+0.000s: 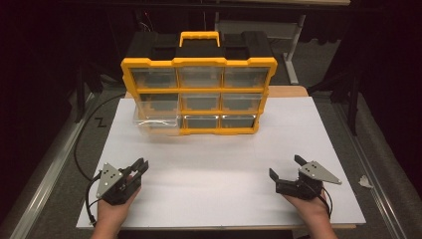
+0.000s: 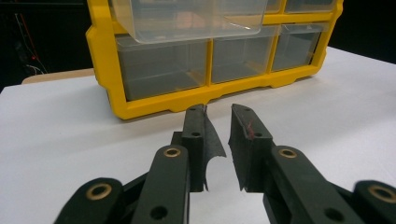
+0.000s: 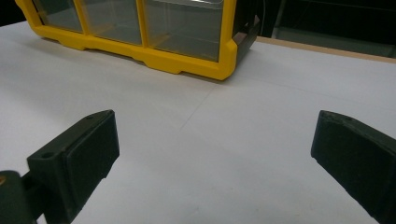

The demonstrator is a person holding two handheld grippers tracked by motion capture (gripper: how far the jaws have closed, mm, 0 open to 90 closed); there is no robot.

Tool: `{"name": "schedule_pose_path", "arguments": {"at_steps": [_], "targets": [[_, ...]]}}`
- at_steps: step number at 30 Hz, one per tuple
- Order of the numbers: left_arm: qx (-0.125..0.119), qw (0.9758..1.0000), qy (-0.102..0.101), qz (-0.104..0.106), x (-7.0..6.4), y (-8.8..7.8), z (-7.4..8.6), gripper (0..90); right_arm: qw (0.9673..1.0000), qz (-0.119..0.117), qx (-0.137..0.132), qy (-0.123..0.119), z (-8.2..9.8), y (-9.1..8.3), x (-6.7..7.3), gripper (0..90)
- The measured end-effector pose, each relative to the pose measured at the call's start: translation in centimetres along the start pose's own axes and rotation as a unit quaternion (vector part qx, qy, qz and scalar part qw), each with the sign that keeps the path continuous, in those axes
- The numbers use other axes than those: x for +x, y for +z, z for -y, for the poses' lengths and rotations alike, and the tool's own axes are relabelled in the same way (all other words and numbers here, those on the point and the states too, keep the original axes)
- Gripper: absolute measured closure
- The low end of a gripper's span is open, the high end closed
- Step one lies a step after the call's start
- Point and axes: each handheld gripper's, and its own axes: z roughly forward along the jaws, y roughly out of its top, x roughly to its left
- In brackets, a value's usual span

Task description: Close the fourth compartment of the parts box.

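Clear drawer (image 1: pixel 158 123) at bottom-left of yellow organizer (image 1: pixel 199 94) sticks out partway; other drawers sit flush. Organizer upright at far middle of white tabletop (image 1: pixel 224 184). Left gripper (image 1: pixel 140 167) near front edge, jaws narrowly apart, empty. Right gripper (image 1: pixel 285 167) wide open, empty, well apart from organizer. Judgement: drawer work unfinished, nothing grasped yet.

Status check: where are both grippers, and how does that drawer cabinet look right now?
Left gripper nearly closed, empty, on the table. Right gripper wide open, empty. Drawer cabinet upright; bottom-left drawer pulled out. Nothing in between.
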Motion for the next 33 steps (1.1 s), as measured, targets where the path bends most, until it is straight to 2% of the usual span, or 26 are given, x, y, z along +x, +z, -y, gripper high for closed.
{"name": "schedule_pose_path", "arguments": {"at_steps": [14,26,29,31,33], "targets": [[-0.003,1.0000,-0.003,-0.003,0.08,-0.05,0.02,87.0,1.0000,-0.003,-0.001,-0.001,0.00,0.05,0.20,3.0],[-0.002,1.0000,-0.005,-0.006,0.08,-0.05,0.14,89.6,1.0000,-0.007,-0.001,-0.001,0.09,0.12,0.24,3.3],[-0.002,1.0000,0.000,-0.007,0.07,-0.09,0.18,89.6,1.0000,-0.008,-0.001,-0.002,0.11,0.14,0.26,3.4],[-0.018,0.9998,0.005,-0.011,0.04,-0.23,0.24,89.6,1.0000,-0.007,-0.002,-0.004,0.11,0.15,0.25,3.4],[-0.024,0.9997,0.004,-0.011,0.06,-0.32,0.22,89.7,1.0000,-0.005,-0.003,-0.004,0.07,0.12,0.24,3.4]]}}
